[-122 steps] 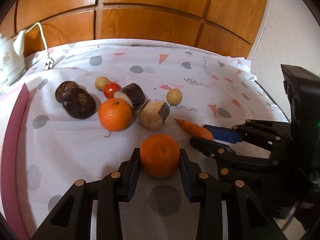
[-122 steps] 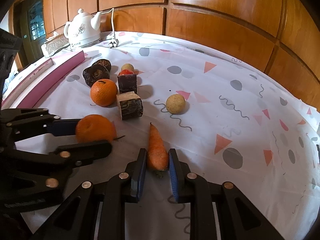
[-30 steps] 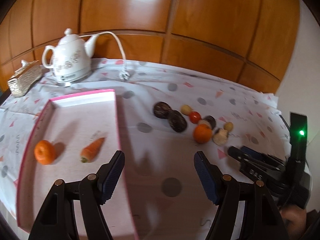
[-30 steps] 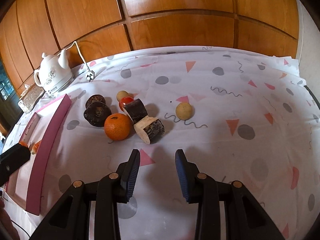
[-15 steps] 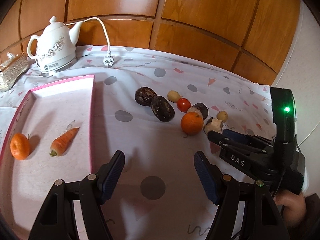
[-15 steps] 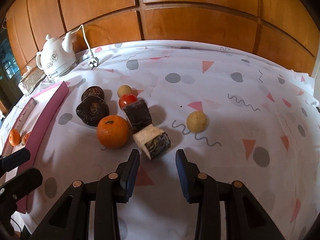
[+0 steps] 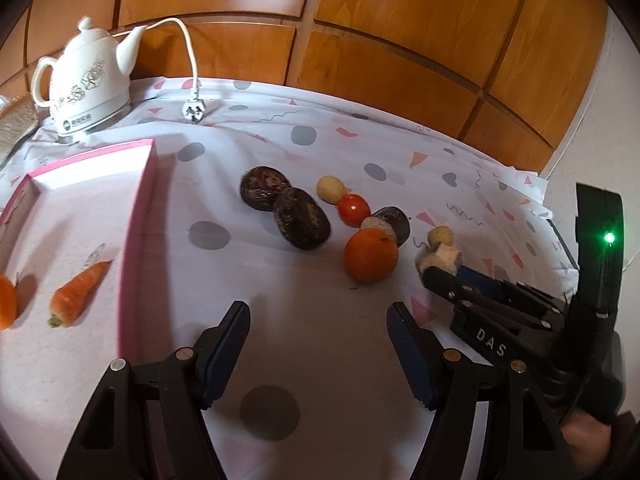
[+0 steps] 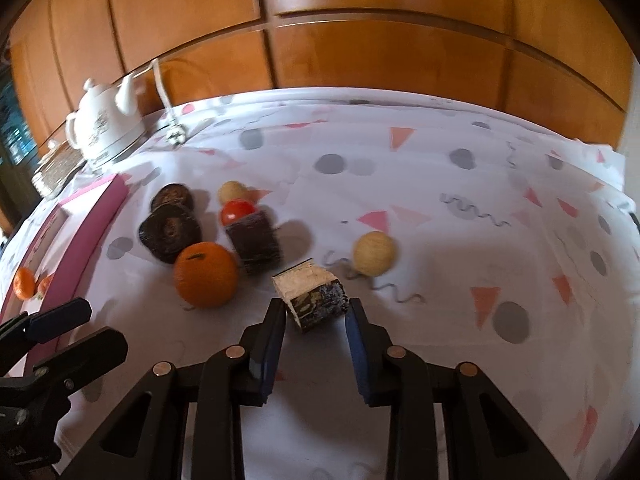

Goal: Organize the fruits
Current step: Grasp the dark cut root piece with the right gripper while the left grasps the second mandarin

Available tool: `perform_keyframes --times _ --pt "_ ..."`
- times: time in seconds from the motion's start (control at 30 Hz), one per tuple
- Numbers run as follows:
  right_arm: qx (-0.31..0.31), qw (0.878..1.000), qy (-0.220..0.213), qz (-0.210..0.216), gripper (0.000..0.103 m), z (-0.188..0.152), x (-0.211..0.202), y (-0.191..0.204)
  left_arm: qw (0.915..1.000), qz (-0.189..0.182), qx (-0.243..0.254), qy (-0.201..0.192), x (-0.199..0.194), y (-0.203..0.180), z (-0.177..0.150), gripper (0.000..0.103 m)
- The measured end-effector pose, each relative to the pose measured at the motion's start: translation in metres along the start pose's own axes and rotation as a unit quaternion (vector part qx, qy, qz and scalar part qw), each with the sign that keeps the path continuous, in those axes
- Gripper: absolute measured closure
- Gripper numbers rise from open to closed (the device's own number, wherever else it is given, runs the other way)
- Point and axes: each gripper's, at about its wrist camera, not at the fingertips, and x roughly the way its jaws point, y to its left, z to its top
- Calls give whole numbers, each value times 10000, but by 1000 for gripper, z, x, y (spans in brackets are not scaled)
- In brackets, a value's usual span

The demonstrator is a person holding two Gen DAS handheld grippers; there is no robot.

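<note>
A pink tray [image 7: 136,216] at the left holds a carrot [image 7: 78,292] and an orange [image 7: 6,300]. On the cloth lie an orange [image 7: 371,255], a tomato [image 7: 353,210], two dark round fruits [image 7: 302,218], dark cut chunks [image 8: 256,240] and two small tan balls [image 8: 374,253]. My right gripper [image 8: 316,320] is open, its fingers on either side of the pale cut chunk [image 8: 314,300], not closed on it. My left gripper [image 7: 318,328] is open and empty, short of the orange.
A white electric kettle [image 7: 86,80] with a loose plug [image 7: 194,110] stands at the back left by a wood-panelled wall. A patterned box [image 8: 56,168] sits beside it. The table edge falls off at the right.
Both grippers have moved forward towards the fruit pile. The right gripper has come up around the pale cut chunk. The left has closed in on the orange.
</note>
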Motion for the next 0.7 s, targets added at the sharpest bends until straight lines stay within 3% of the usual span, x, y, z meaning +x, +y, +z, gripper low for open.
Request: perform_keyframes --times 0.17,0.57,0.7 --pt "166 9994 32 -290 72 -4 0 -10 9999 -86 21 81 14 -11 7 37" --pt "261 9994 -54 -211 72 -8 0 -14 9998 0 129 155 49 -35 24 39" --pt "278 9994 -65 -194 72 -9 0 -15 9997 132 186 121 57 -37 26 57"
